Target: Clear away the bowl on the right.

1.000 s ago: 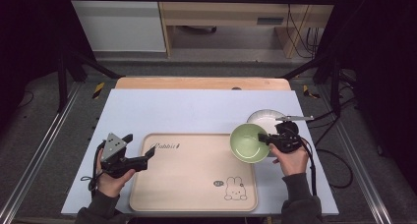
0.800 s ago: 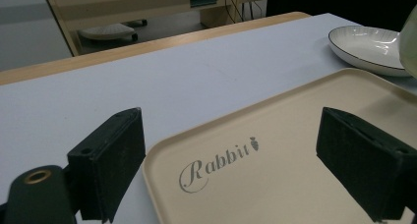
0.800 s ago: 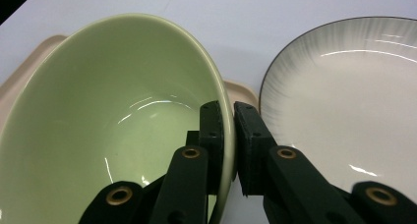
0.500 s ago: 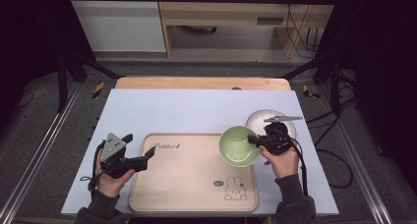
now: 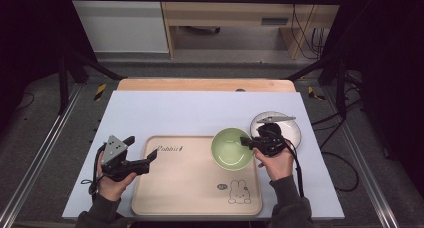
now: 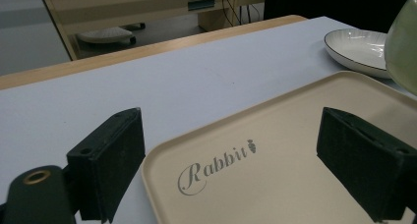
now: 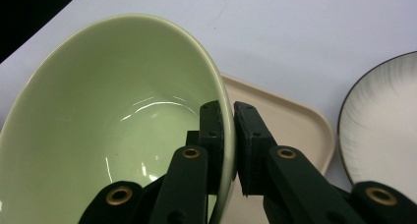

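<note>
From the high view, the right gripper point(image 5: 246, 142) is clamped on the right rim of a green bowl point(image 5: 231, 148), which sits over the upper right corner of a beige tray point(image 5: 190, 188) lying on the pale blue table cover point(image 5: 200, 113). A white plate point(image 5: 290, 125) rests on the cover just behind the right hand point(image 5: 274, 163), off the tray's right corner. The left gripper point(image 5: 147, 160) is held at the tray's left edge, its jaws spread wide with nothing between them but the tray's rim. In the left gripper view, the two black jaws stand well apart over the tray's near corner, where the word "Rabbit" point(image 6: 214, 167) is printed; the white plate point(image 6: 361, 49) lies farther off on the cover, and the bowl's green side point(image 6: 405, 42) shows at the right edge. In the right gripper view, the jaws pinch the bowl's point(image 7: 113, 130) wall, one pad inside and one outside, with the tray point(image 7: 290, 126) beneath and the plate point(image 7: 383, 121) to the right.
</note>
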Demonstrator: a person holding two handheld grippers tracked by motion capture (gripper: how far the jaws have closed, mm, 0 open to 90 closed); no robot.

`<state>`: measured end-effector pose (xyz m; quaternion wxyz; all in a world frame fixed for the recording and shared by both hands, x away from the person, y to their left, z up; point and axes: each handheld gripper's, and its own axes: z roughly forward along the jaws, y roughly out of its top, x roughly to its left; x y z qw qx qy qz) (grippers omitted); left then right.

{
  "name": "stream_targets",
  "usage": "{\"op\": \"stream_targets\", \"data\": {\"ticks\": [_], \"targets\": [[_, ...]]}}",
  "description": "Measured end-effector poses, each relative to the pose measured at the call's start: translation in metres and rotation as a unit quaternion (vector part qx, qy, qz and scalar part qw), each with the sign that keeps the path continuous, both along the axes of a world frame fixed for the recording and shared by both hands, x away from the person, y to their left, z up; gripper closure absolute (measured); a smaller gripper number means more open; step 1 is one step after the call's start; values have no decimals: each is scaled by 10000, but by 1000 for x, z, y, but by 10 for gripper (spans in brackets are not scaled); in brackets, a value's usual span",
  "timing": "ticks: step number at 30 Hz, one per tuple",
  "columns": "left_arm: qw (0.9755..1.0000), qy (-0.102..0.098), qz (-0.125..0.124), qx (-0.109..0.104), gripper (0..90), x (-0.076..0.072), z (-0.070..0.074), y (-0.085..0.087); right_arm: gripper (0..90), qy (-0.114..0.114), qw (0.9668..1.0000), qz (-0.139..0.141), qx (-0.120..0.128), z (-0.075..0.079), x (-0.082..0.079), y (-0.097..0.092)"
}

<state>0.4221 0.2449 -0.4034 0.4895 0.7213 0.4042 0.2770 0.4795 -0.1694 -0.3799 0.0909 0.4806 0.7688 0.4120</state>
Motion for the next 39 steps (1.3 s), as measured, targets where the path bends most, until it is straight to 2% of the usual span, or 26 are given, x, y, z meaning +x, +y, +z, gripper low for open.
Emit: {"op": "stream_targets", "data": {"ticks": [20, 33, 39], "targets": [[10000, -24, -5, -27, 106, -1, 2, 1, 832, 123, 9997, 223, -54, -10, 9, 34], [10000, -31, -11, -29, 106, -1, 2, 1, 832, 185, 9993, 280, -181, -20, 16, 46], [10000, -33, -26, -18, 106, -2, 2, 1, 832, 281, 9991, 257, -200, -25, 20, 52]]}}
